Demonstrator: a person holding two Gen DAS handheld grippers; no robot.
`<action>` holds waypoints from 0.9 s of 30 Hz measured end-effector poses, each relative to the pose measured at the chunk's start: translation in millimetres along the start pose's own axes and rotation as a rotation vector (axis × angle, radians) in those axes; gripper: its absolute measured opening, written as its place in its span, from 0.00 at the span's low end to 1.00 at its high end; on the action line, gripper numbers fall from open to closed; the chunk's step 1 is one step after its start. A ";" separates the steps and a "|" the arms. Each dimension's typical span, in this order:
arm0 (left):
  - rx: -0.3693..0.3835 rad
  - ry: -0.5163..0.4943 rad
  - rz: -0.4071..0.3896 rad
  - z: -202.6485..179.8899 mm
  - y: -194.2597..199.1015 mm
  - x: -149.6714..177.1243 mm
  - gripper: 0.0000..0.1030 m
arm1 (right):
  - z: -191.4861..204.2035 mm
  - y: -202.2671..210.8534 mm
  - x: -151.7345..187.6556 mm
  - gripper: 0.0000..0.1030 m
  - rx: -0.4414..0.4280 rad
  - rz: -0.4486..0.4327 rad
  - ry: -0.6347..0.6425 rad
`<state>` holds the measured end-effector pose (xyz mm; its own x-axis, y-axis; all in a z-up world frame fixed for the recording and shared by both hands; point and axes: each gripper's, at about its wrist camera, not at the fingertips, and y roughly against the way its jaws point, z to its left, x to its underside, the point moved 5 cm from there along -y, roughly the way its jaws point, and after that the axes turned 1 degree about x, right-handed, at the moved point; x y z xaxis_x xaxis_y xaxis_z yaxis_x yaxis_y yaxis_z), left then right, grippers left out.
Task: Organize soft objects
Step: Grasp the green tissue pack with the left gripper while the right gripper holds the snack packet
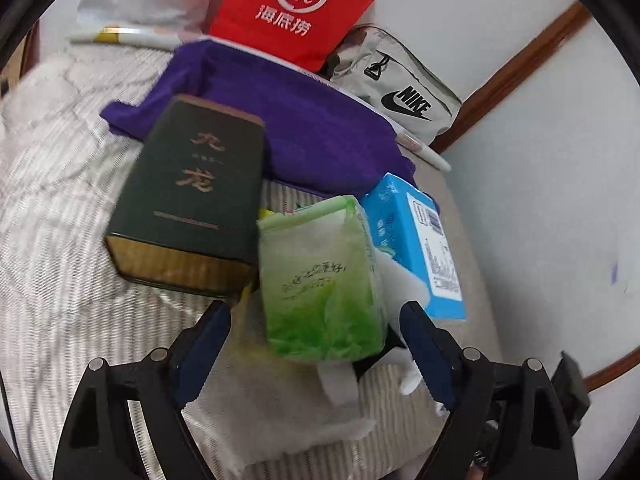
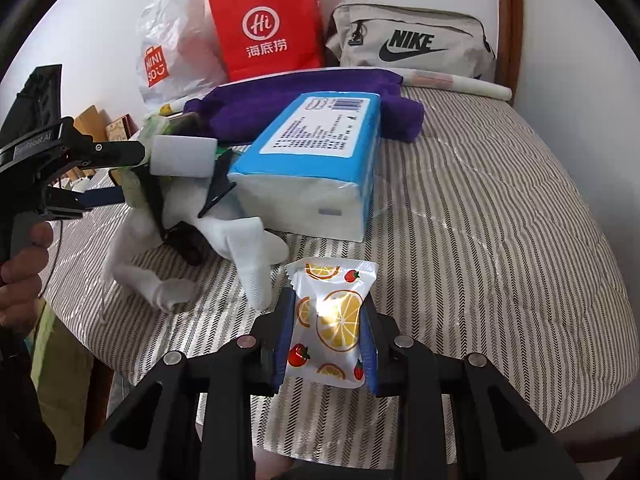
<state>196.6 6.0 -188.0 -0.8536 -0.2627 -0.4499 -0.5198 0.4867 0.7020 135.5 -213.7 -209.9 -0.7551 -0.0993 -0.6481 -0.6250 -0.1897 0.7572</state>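
The right gripper (image 2: 326,320) is clamped on a small white sachet (image 2: 328,320) printed with orange slices and strawberries, held just above the striped cover (image 2: 480,240), near side of the blue tissue pack (image 2: 312,160). Left of that pack lies a heap of white socks (image 2: 240,240). The left gripper (image 1: 316,320), pointing steeply down, stands released, its jaws wide either side of a green tissue pack (image 1: 320,276) that leans against the blue tissue pack; no pad presses on it. A dark green tin (image 1: 192,200) lies left of it. Behind the blue pack spreads a purple towel (image 2: 280,104); farther back stand a red paper bag (image 2: 268,24), a white plastic bag (image 2: 176,40) and a grey pouch (image 2: 412,40), contents hidden.
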 end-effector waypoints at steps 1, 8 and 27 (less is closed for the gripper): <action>0.011 0.012 0.000 0.2 -2.5 -1.0 0.79 | -0.4 -1.7 -0.3 0.30 0.000 0.004 0.000; 0.030 0.023 -0.015 0.1 -4.4 -3.1 0.49 | 0.1 -12.8 2.0 0.30 -0.006 0.036 -0.004; -0.290 -0.021 -0.043 47.3 46.2 21.2 0.49 | 3.6 -19.3 9.8 0.30 0.065 0.076 0.049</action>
<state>156.1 62.3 -191.3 -0.8313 -0.2588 -0.4919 -0.5462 0.2163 0.8093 139.5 -207.5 -230.6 -0.7914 -0.1589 -0.5902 -0.5788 -0.1157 0.8072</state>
